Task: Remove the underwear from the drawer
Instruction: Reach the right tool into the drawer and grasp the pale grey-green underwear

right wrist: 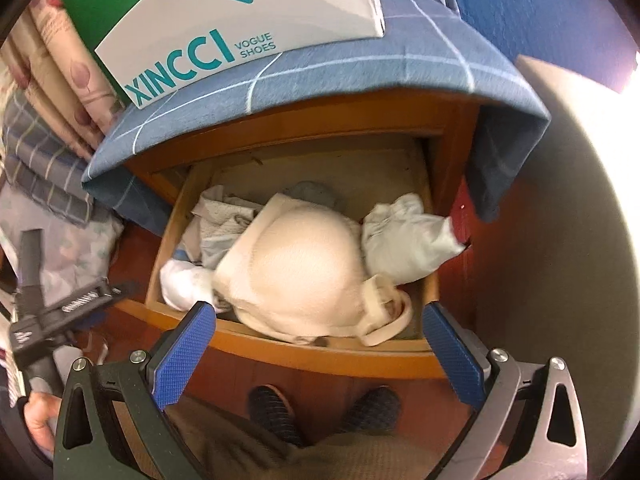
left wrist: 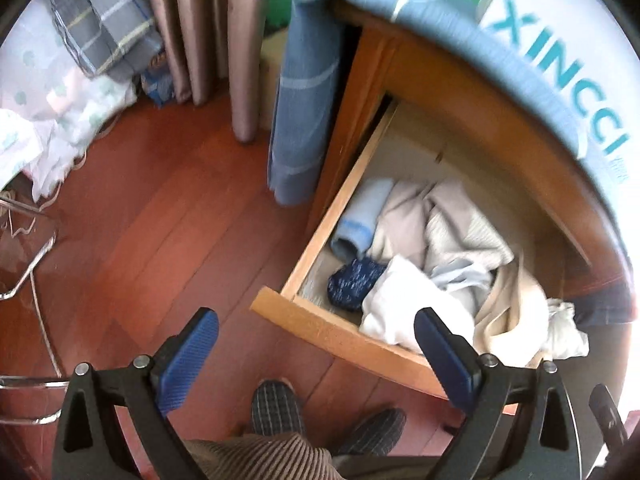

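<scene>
Atop clothes w/in open drawer (right wrist: 320,354), cream padded bra (right wrist: 304,272), rounded cup up; both grippers' fingers (right wrist: 182,354) spread, empty.

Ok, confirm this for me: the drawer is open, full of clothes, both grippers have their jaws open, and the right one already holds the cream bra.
Not quite: the right gripper holds nothing. In the right wrist view its jaws stand wide apart above the drawer front, with the cream bra lying loose inside. The rest stands: the drawer is open, full of clothes, and the left gripper is open too.
</scene>
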`<state>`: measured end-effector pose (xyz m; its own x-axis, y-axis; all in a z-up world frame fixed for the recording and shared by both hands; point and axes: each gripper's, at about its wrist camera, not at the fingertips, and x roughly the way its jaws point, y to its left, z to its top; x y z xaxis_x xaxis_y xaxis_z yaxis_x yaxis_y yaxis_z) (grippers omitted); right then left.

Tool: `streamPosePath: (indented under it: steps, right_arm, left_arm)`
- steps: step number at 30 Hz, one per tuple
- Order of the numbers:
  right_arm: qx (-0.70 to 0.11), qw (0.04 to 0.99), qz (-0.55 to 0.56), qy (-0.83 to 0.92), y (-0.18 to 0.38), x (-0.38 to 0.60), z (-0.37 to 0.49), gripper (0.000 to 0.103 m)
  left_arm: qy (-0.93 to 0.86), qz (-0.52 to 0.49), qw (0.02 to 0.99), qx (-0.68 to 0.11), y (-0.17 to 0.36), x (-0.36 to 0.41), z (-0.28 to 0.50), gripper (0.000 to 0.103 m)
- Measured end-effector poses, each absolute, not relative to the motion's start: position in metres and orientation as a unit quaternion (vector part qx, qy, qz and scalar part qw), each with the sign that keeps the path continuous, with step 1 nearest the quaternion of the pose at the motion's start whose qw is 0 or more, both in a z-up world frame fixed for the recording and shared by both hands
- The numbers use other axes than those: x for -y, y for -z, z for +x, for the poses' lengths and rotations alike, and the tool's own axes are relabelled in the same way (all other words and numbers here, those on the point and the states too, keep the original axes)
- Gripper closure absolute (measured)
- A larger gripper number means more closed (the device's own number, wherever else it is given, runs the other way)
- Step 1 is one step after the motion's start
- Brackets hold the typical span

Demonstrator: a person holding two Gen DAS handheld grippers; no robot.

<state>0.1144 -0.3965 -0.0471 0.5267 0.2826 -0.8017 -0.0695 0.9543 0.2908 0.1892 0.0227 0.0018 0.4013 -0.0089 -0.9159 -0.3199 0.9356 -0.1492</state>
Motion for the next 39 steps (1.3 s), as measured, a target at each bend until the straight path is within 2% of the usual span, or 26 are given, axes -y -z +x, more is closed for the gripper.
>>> streamPosePath:
  steps: [3,5,9,13,24,39]
  right_arm:
    - [-0.481,0.868,0.068,-0.097,0.043,0.41,0.121,0.003]
    - [-0.488,0.867,0.042,-0.095,0.042,0.418,0.126,0.011]
    - [-0.51,0.854,-0.022,-0.099,0.048,0.421,0.138,0.019]
    - [-0.523,0.843,-0.081,-0.1,0.06,0.412,0.151,0.032]
    - [-0.563,0.81,-0.136,-0.092,0.103,0.394,0.2,0.032]
    - [-0.586,0.785,-0.181,-0.09,0.158,0.371,0.229,0.032]
  left_arm:
    - [-0.065,-0.142,0.848,-0.506,-0.021,-0.022,0.182,0.003]
    - [-0.042,-0.122,0.862,-0.491,-0.03,-0.03,0.165,0.003]
    - [0.0,-0.089,0.874,-0.478,-0.041,-0.026,0.155,0.003]
    - [0.023,-0.085,0.87,-0.484,-0.032,-0.02,0.155,0.003]
    - [0.038,-0.137,0.843,-0.519,-0.008,-0.033,0.159,0.003]
    - [0.051,-0.127,0.839,-0.527,-0.003,-0.026,0.161,0.003]
